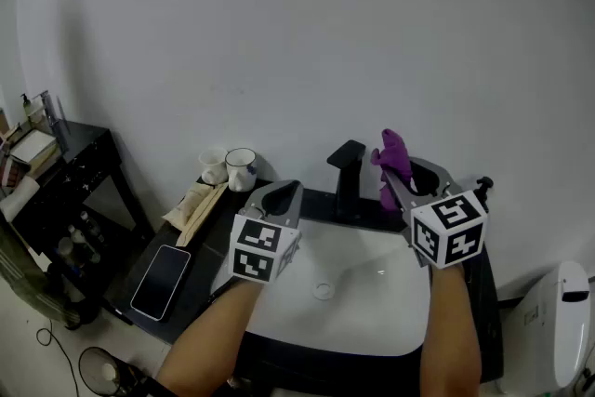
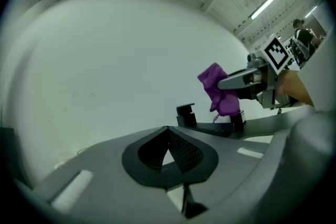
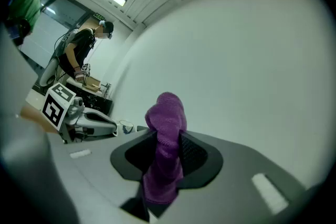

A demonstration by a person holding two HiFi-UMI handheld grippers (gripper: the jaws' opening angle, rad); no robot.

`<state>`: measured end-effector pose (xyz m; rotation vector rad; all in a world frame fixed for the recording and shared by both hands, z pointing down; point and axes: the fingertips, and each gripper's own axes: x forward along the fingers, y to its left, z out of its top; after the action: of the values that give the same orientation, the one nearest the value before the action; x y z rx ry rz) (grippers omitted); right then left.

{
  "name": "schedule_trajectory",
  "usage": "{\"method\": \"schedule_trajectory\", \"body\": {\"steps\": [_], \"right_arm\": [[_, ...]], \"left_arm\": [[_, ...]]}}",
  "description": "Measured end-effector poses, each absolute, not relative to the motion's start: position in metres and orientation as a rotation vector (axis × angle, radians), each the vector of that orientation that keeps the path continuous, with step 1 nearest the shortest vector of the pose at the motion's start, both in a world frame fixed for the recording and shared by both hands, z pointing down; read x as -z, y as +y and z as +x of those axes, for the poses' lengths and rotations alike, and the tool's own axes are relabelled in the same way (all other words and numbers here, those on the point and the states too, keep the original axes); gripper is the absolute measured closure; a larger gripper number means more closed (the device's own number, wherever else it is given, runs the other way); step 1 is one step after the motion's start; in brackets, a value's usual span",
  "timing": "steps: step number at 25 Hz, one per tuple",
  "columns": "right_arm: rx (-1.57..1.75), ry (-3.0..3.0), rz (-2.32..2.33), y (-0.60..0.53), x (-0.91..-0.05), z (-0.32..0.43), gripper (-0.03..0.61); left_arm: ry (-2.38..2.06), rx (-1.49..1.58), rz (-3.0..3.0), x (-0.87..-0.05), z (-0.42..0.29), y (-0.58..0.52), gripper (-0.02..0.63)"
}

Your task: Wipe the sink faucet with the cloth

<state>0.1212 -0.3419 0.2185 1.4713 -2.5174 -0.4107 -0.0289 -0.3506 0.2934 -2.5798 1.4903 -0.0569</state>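
Note:
A black faucet [image 1: 348,177] rises at the back of the white sink [image 1: 372,311]; it also shows small in the left gripper view as the faucet [image 2: 186,115]. A purple cloth [image 1: 394,160] is bunched in my right gripper [image 1: 395,165], which is shut on it and held just right of the faucet's top. In the right gripper view the cloth [image 3: 165,152] sticks up between the jaws. My left gripper [image 1: 284,194] hovers over the sink's left rim, left of the faucet, shut with nothing in it [image 2: 169,131].
On the dark counter [image 1: 200,260] left of the sink lie a phone [image 1: 161,280], a folded towel with a stick [image 1: 197,208] and two mugs [image 1: 233,168]. A black side table [image 1: 65,177] stands far left. A white toilet [image 1: 555,321] sits at right.

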Motion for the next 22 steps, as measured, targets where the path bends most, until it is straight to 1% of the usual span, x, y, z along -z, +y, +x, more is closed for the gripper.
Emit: {"method": "schedule_trajectory", "body": {"steps": [5,11,15,22], "right_arm": [[0.527,-2.421,1.5,-0.362,-0.212,0.124,0.468],[0.457,-2.484,1.372,-0.397,-0.196,0.102,0.469],[0.54,-2.403,1.326,-0.428,-0.185,0.086,0.469],[0.486,-2.629,1.304,-0.435,-0.163,0.064,0.471]], "left_arm": [[1.409,0.09,-2.561,-0.308,-0.018,-0.363,0.597],[1.451,0.118,-2.551,-0.313,-0.021,-0.365,0.597],[1.446,0.123,-2.526,-0.313,-0.02,-0.367,0.597],[1.424,0.055,-2.514,-0.306,-0.017,-0.363,0.597]]}}
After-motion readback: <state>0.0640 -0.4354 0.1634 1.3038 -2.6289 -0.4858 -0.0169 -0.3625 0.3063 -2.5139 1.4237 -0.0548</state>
